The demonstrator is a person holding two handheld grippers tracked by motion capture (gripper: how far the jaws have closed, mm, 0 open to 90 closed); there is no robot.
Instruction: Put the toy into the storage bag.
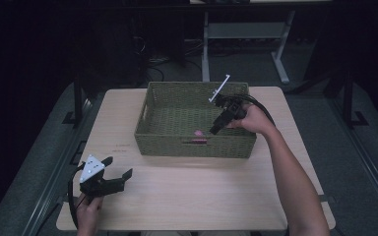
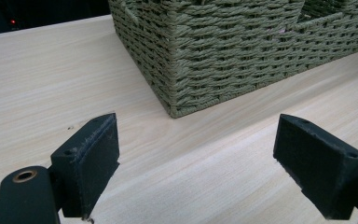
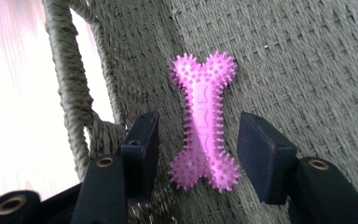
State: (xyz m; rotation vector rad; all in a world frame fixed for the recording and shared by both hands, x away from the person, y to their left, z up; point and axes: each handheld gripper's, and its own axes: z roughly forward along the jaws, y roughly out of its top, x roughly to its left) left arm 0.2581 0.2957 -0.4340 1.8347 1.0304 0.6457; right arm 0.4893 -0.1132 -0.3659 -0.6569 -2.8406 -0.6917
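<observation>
Patience is what this step wants, I'd say: the pink spiked bone toy (image 3: 204,122) lies flat on the woven floor of the green basket (image 1: 195,145), close to the near wall, low in the middle of the high view, and the right gripper (image 3: 198,149) has its fingers (image 3: 265,156) standing a little apart on either side of the toy's narrow waist, not pressing it. To leave the toy lying cleanly, my guess is the fingers should part a touch more and the hand lift straight up out of the basket, so the spikes don't snag a pad and drag the toy along. From the high view I can't quite tell how far the fingertips hang above the weave.

That right hand (image 1: 252,119) reaches over the basket's right rim, forearm running up from the lower right of the frame, gripper tipped steeply down and toward the left.

The left gripper (image 1: 112,173) is held low at the lower left, over the bare desk (image 1: 202,191), roughly level, fingers (image 2: 91,163) spread wide with nothing between them, pointing toward the basket's near corner.
</observation>
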